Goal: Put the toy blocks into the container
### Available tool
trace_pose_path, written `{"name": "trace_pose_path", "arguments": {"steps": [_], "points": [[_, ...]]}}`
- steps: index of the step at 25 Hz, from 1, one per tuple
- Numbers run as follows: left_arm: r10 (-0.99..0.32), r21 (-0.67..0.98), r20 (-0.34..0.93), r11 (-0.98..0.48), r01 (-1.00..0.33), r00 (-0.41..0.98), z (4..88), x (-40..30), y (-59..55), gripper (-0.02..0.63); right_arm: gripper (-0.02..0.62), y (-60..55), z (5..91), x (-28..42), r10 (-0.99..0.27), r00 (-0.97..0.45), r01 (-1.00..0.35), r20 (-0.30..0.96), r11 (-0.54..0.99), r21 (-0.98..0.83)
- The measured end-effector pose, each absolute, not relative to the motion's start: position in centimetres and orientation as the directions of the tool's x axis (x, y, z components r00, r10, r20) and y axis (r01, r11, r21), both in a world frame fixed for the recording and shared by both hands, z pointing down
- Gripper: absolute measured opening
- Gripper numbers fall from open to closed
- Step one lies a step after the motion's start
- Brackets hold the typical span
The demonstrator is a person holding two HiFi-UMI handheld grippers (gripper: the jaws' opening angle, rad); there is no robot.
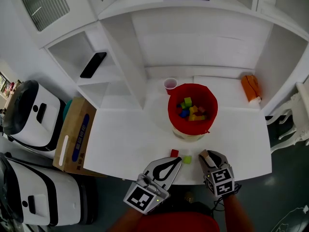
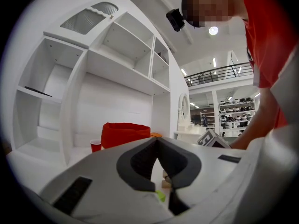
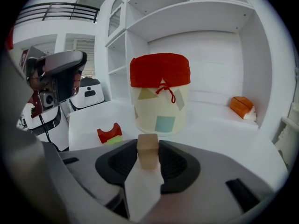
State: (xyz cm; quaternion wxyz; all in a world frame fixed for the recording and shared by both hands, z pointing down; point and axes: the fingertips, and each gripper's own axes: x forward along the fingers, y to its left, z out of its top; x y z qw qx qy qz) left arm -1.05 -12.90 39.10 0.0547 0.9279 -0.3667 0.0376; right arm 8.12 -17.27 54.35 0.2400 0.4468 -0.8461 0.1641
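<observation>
A red-rimmed fabric container [image 1: 211, 105] stands mid-table with several coloured blocks inside. In front of it a red arch block [image 1: 174, 152] and a green block [image 1: 187, 159] lie on the white table. My right gripper [image 1: 205, 156] is shut on a tan wooden block [image 3: 147, 150], held near the table's front edge, facing the container [image 3: 160, 97]. The red block [image 3: 109, 133] and the green block [image 3: 113, 139] lie to its left. My left gripper [image 1: 179, 159] is shut and holds nothing, its tips beside the green block. In the left gripper view the left gripper [image 2: 158, 146] points toward the container [image 2: 125, 134].
A red cup [image 1: 170, 84] stands behind the container. An orange item [image 1: 250, 87] lies at the back right. A phone [image 1: 93, 65] rests on a left shelf. A cardboard box [image 1: 75, 134] and white machines [image 1: 29, 115] sit left of the table; a white chair [image 1: 294, 124] is at right.
</observation>
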Motion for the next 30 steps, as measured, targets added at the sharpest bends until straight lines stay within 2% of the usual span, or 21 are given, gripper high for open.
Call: {"name": "trace_pose_path", "arguments": {"steps": [5,13,17,23,25,26,30], "points": [[-0.667,0.083,0.116,-0.731,-0.677,0.736,39.5,-0.8,-13.2,0.015,0.152,-16.7,52.0,8.7,-0.708,-0.514,-0.841,0.484,0.528,-0.120],[-0.667,0.108,0.111,-0.729,-0.676,0.737,39.9,-1.2,-13.6,0.015,0.152,-18.2,35.0,8.7,-0.793,-0.586,-0.810,0.166,0.566,-0.154],[-0.667,0.111,0.109,-0.729,-0.676,0.737,40.1,-1.3,-13.9,0.015,0.152,-21.1,30.0,7.5,-0.794,-0.605,-0.793,0.065,0.593,-0.138],[-0.676,0.110,0.105,-0.721,-0.684,0.730,39.8,-2.1,-14.5,0.015,0.154,-26.2,29.9,5.2,-0.812,-0.576,-0.817,0.094,0.567,-0.101],[-0.682,0.115,0.107,-0.714,-0.691,0.723,39.8,-2.6,-14.7,0.015,0.182,-27.7,31.0,4.7,-0.817,-0.561,-0.828,0.131,0.551,-0.109],[-0.685,0.118,0.109,-0.710,-0.694,0.720,39.8,-2.8,-14.9,0.015,0.221,-28.2,31.4,4.5,-0.816,-0.560,-0.828,0.143,0.549,-0.115],[-0.693,0.131,0.125,-0.698,-0.704,0.710,40.4,-3.7,-15.1,0.015,0.218,-27.6,30.8,4.0,-0.808,-0.577,-0.816,0.120,0.567,-0.111]]}}
